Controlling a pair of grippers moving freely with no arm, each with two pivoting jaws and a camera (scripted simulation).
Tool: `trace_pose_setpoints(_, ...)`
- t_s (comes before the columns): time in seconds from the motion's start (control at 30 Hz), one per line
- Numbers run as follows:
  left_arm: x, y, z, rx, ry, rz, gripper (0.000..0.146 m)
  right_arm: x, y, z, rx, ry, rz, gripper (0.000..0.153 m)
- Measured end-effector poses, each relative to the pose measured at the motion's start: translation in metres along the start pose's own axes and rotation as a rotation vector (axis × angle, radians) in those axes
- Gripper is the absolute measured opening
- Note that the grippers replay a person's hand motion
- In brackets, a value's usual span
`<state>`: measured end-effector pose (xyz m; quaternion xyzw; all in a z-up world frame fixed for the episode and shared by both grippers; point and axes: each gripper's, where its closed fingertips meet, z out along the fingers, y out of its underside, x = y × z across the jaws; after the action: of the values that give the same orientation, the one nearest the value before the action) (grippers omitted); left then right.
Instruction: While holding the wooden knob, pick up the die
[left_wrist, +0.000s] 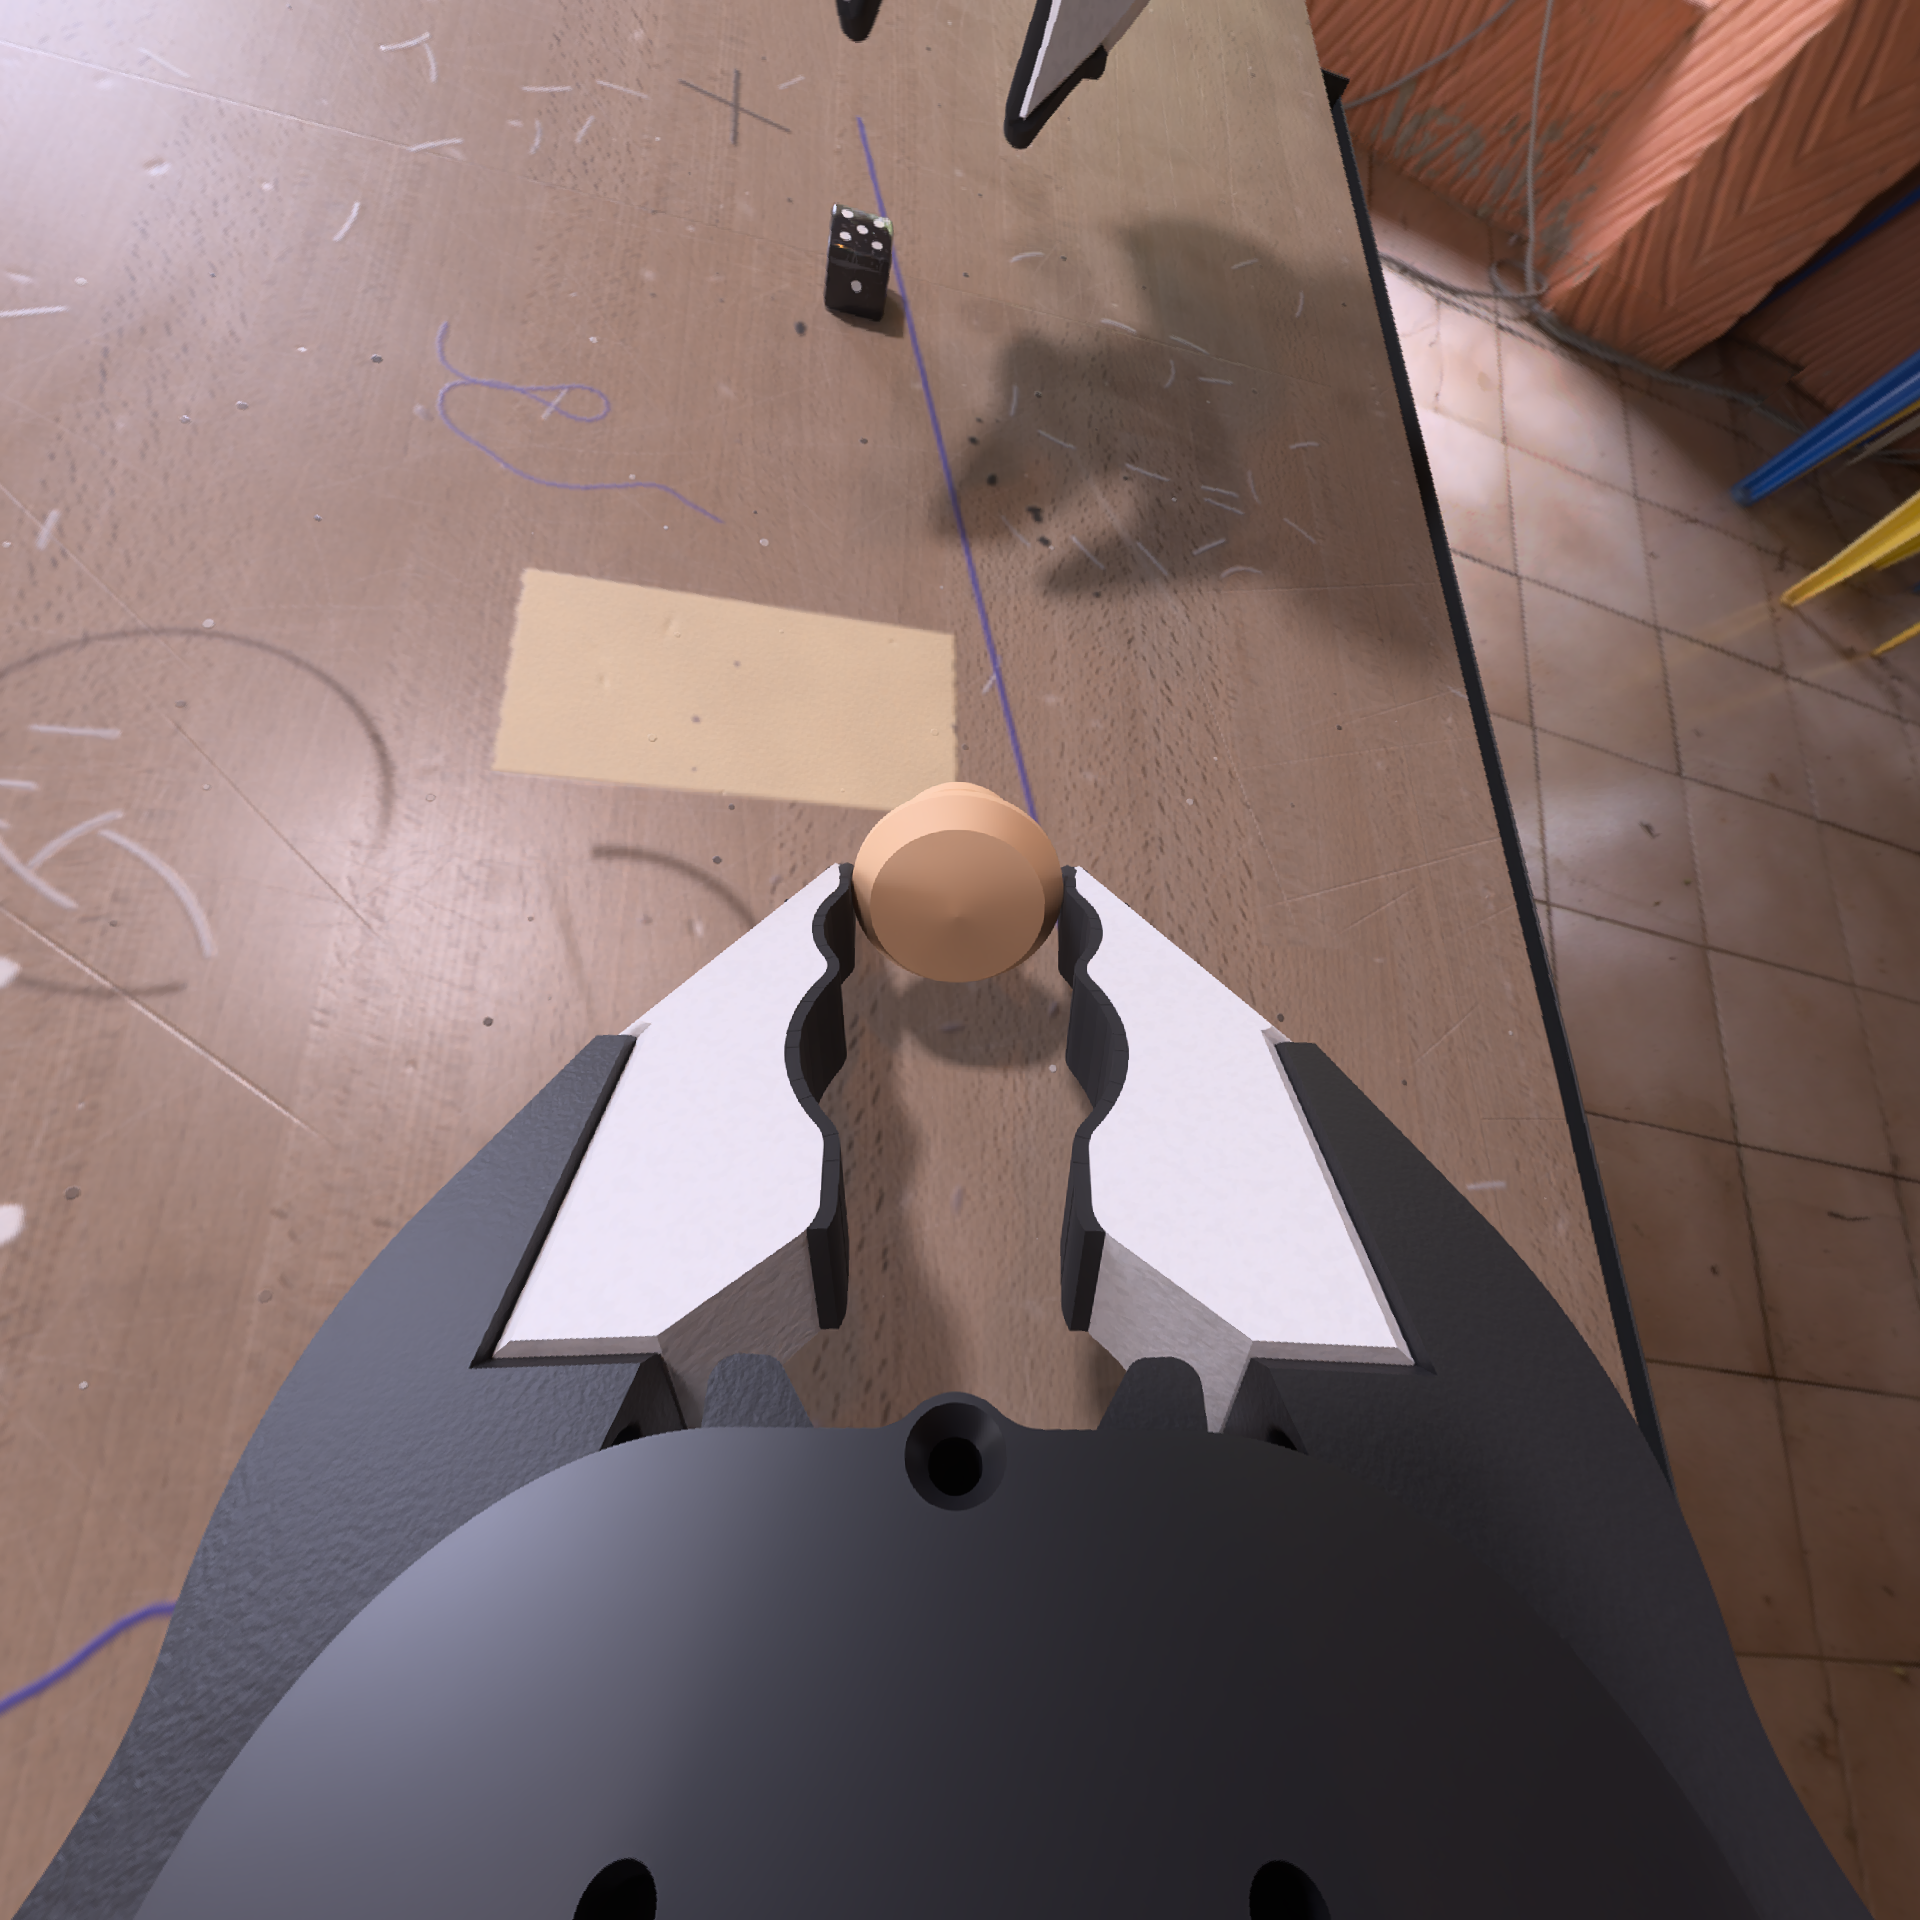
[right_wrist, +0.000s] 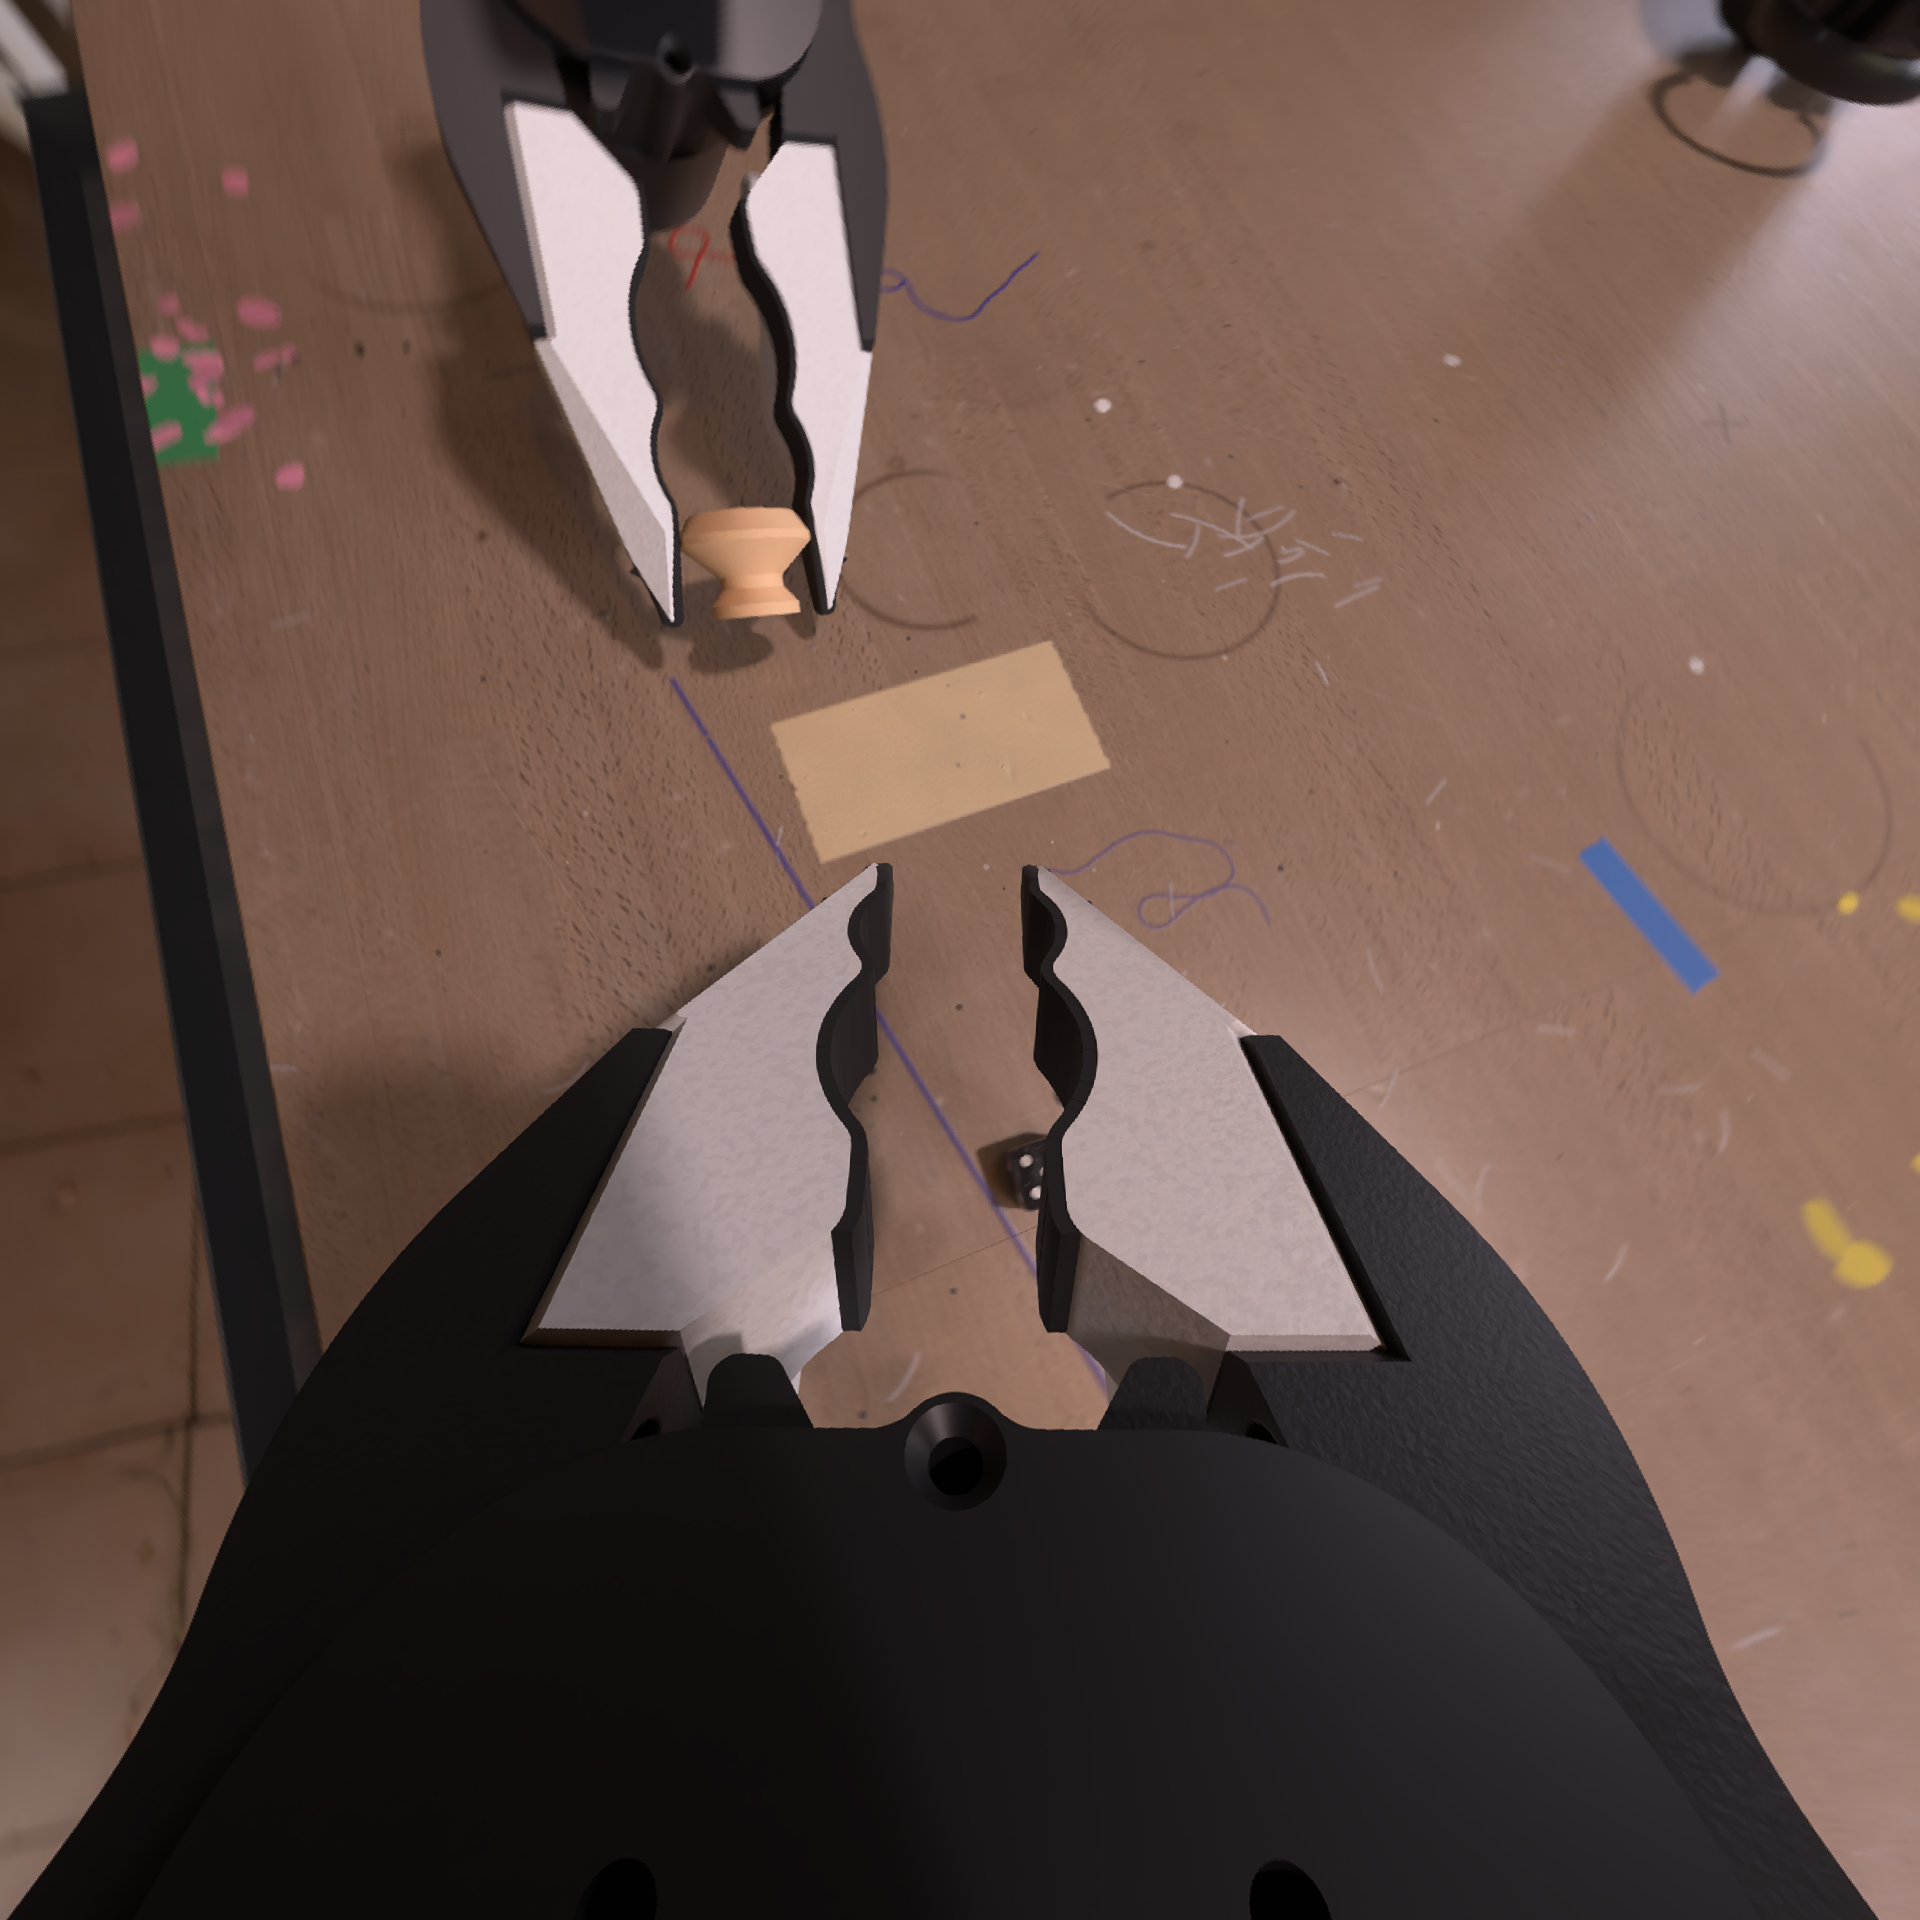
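Observation:
My left gripper (left_wrist: 958, 883) is shut on the wooden knob (left_wrist: 956, 899), a pale round knob held between the fingertips just above the table. It also shows in the right wrist view (right_wrist: 746, 608), with the knob (right_wrist: 746, 561) between its tips. The die (left_wrist: 858, 260) is black with white pips and rests on the table far ahead of the left gripper. My right gripper (right_wrist: 956, 878) is open and empty, above the table. The die (right_wrist: 1027, 1174) lies below it, between its fingers near the right finger, partly hidden. The right gripper's fingertips (left_wrist: 1049, 73) show at the top of the left wrist view.
A tan rectangular patch (left_wrist: 727, 686) lies on the wooden table (left_wrist: 312, 1039) between the two grippers. The table's dark edge (left_wrist: 1455, 623) runs along the right, with tiled floor and orange blocks (left_wrist: 1662, 156) beyond. A blue strip (right_wrist: 1647, 914) lies to the right.

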<state>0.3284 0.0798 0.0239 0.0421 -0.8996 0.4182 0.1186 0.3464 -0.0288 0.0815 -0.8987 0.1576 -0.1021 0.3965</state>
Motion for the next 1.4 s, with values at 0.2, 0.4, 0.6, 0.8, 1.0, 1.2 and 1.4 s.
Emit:
trace_pose_setpoints(0.2,0.0,0.0,0.0,-0.001,0.01,-0.005,0.039,-0.004,0.025,-0.003,0.067,0.023,0.157,0.023)
trace_pose_setpoints(0.4,0.002,-0.001,-0.001,0.01,0.045,-0.023,0.039,-0.008,0.041,0.002,-0.029,0.02,0.163,0.022)
trace_pose_setpoints(0.6,0.003,-0.002,-0.002,0.013,0.052,-0.025,0.039,-0.002,0.056,-0.005,-0.121,0.085,0.208,0.035)
trace_pose_setpoints(0.8,0.004,-0.002,-0.002,0.015,0.057,-0.017,0.039,0.021,0.086,-0.027,-0.253,0.247,0.341,0.048)
trace_pose_setpoints(1.0,0.004,-0.003,-0.003,0.03,0.066,-0.019,0.039,0.028,0.096,-0.014,-0.311,0.223,0.296,0.049)
trace_pose_setpoints(1.2,0.005,-0.003,-0.004,0.032,0.064,-0.015,0.039,0.032,0.1,-0.003,-0.342,0.204,0.281,0.048)
trace_pose_setpoints(1.4,0.004,-0.003,-0.004,0.03,0.062,-0.014,0.039,0.029,0.097,0.002,-0.325,0.209,0.432,0.043)
